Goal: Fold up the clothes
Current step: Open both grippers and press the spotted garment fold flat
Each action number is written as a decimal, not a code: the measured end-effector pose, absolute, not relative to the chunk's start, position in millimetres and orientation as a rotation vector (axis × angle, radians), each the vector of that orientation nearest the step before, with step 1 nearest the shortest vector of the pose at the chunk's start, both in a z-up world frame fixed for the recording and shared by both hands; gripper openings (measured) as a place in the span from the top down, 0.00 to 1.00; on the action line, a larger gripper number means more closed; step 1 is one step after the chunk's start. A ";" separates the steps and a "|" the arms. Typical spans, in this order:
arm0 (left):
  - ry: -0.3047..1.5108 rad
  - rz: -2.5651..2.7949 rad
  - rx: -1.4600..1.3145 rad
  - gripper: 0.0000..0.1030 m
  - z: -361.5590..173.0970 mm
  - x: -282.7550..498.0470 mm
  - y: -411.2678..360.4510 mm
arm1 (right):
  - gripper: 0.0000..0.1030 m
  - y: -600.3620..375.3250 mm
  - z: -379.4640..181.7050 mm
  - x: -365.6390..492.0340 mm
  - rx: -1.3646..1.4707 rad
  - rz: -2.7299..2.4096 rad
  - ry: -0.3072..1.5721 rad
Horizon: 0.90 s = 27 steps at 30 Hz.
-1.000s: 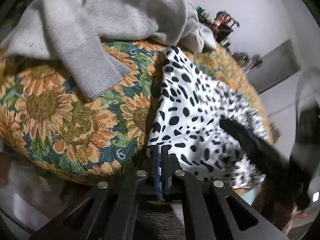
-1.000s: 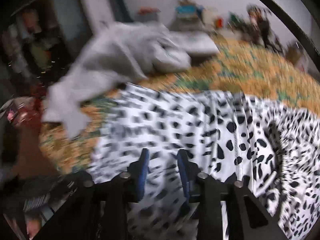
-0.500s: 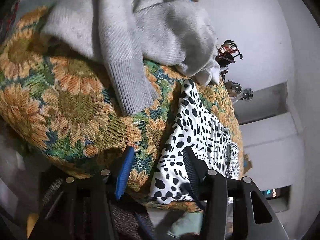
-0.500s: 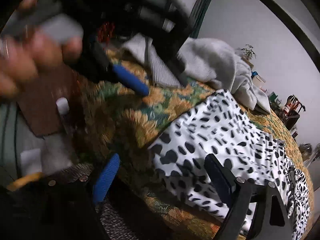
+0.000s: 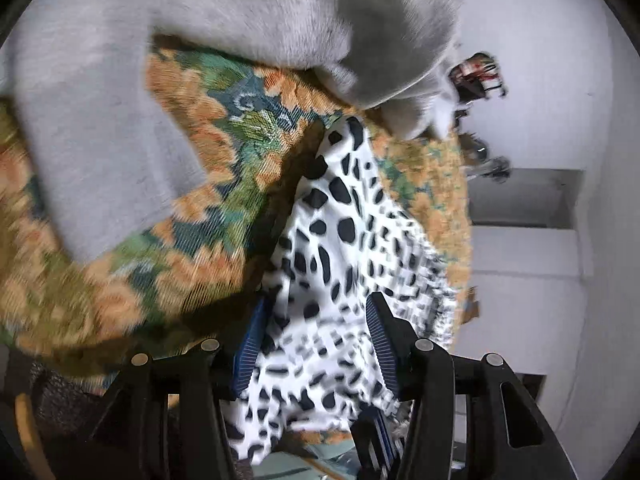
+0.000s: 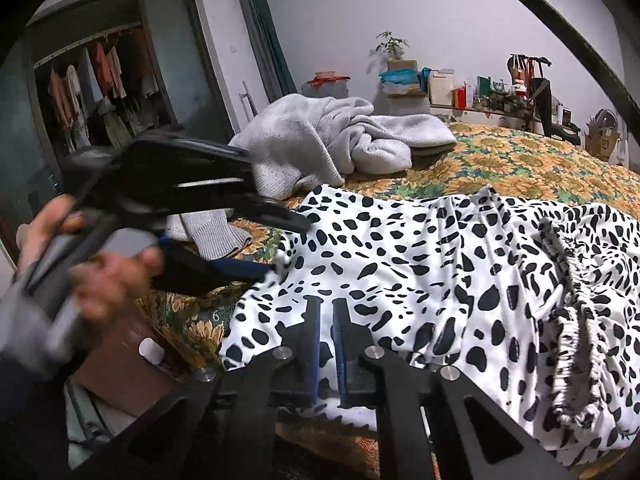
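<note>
A white garment with black spots (image 6: 420, 264) lies spread across the near part of a bed, on a bedspread (image 6: 532, 160) patterned with orange sunflowers; its gathered elastic band (image 6: 576, 312) runs in a crooked line near the right side of the right wrist view; its near edge hangs over the side of the bed. The right gripper (image 6: 326, 312) sits low over that near edge with its blue pads drawn close, only a thin gap between them; whether cloth is pinched there cannot be told. The left gripper (image 5: 316, 312) stands wide apart, straddling the spotted cloth at the bed's corner, with fabric lying between its fingers but not clamped; a hand (image 6: 100, 256) holds its handle. A grey sweater (image 6: 320, 140) lies crumpled farther back on the bed, just beside the spotted garment; a cluttered shelf (image 6: 480, 92) stands against the far wall.
</note>
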State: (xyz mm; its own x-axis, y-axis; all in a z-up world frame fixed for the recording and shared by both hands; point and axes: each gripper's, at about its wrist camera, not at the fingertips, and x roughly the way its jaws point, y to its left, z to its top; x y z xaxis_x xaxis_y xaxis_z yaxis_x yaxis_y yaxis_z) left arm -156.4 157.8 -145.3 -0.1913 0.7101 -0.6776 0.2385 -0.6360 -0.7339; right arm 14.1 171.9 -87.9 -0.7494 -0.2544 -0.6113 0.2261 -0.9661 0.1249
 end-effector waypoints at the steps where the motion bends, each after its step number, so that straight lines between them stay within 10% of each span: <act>1: -1.089 1.888 -1.744 0.50 -144.8 -159.0 160.7 | 0.88 171.0 -87.2 17.6 0.942 -2.728 -0.034; 2: -1.080 1.885 -1.754 0.50 -144.0 -160.4 162.4 | 0.85 170.1 -86.5 21.1 0.926 -2.737 -0.006; 4: -1.069 1.871 -1.757 0.57 -142.0 -159.8 161.3 | 0.18 165.6 -86.1 32.5 0.875 -2.761 0.070; 11: -1.087 1.907 -1.752 0.56 -138.4 -150.0 141.9 | 0.11 107.4 -115.8 68.6 0.712 -2.664 0.529; 14: -1.087 1.972 -1.749 0.41 -135.0 -142.7 133.1 | 0.14 91.6 -132.0 60.3 0.716 -2.629 0.618; 15: -1.094 1.979 -1.744 0.40 -134.4 -140.6 130.4 | 0.33 88.6 -137.7 54.1 0.750 -2.604 0.635; 16: -1.114 1.966 -1.737 0.40 -134.7 -139.5 128.3 | 0.79 89.0 -141.1 47.6 0.789 -2.593 0.639; 17: -1.138 1.954 -1.734 0.40 -135.5 -138.7 126.4 | 0.89 92.0 -142.7 40.8 0.831 -2.594 0.633; 22: -1.204 1.838 -1.761 0.35 -145.9 -138.8 128.6 | 0.92 157.6 -93.3 28.5 0.849 -2.677 0.088; 27: -1.249 1.666 -1.749 0.35 -156.4 -151.6 158.7 | 0.91 178.2 -74.8 34.0 0.823 -2.668 0.022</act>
